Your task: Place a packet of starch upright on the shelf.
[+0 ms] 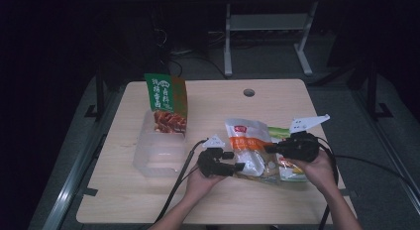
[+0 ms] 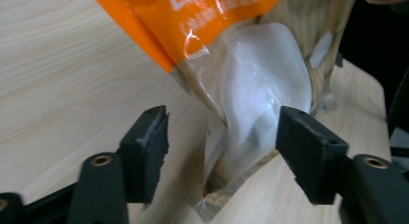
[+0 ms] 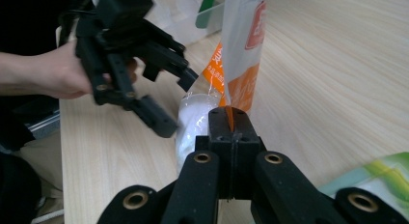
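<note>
A: Where is the orange-and-clear snack bag (image 1: 247, 148) right now?

B: Pinched at its edge in the right tongs (image 3: 230, 119), whose jaws are fully closed on the film. It hangs between the two tools above the wooden table (image 1: 277, 98), with its lower end reaching between the jaws of the left tongs (image 2: 222, 137).

A: And has the left one got it?

B: Not yet. Its jaws stand apart on either side of the white lump inside, and neither pad presses the film.

A: How will it handle?

B: Light and floppy, I'd say. The glossy film looks slippery, and the contents look soft and crushable. Better to grip the flat sealed seam below the lump, just ahead of the left jaws, than the bulge itself.
</note>
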Demonstrator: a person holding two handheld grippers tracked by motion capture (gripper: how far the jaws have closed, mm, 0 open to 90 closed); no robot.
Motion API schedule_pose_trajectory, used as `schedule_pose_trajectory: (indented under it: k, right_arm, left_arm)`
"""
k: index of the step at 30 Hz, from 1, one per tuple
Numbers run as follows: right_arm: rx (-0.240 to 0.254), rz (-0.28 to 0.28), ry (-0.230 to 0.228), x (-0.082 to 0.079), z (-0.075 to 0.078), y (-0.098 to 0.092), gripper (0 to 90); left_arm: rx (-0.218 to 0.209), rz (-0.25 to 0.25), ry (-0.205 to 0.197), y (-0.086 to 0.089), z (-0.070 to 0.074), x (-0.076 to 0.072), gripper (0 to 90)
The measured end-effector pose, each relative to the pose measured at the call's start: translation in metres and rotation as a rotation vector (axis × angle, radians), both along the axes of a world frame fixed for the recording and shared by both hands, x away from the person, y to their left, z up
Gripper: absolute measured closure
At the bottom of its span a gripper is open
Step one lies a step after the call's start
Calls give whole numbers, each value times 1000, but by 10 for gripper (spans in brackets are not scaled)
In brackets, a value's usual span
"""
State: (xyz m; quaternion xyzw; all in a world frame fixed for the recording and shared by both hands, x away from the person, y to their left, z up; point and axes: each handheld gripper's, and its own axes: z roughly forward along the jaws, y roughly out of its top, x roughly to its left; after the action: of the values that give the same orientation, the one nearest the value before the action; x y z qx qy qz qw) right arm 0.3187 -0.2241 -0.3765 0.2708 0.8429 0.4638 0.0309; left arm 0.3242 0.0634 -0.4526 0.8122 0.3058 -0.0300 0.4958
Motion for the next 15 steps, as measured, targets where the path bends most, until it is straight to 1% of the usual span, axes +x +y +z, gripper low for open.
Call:
schedule_pose_trajectory:
  k: [1,2,3,5,8,9,11,15]
  right_arm:
    - [0,6,-5,-1,0,0,900]
    - [-1,11,-9,-1,1,0,899]
    - [-3,19,-12,-2,1,0,899]
    - [5,18,-21,-3,0,0,899]
    - [7,16,-19,-5,-1,-1,899]
    - [12,13,-20,-5,-2,0,899]
    - [14,15,-31,-6,-3,0,899]
    - [26,11,-33,-7,-4,0,898]
  left_arm:
    - [-16,-10,17,0,-1,2,413]
    - [-30,-25,15,1,-2,5,435]
    - [-50,-23,31,0,-2,5,473]
    - [-65,-37,34,-1,-2,8,530]
    - [-76,-61,54,-3,-1,9,633]
    - [-78,-67,54,-3,-1,9,670]
    - [-66,-63,38,-4,1,8,715]
    - [-70,-57,15,1,6,7,830]
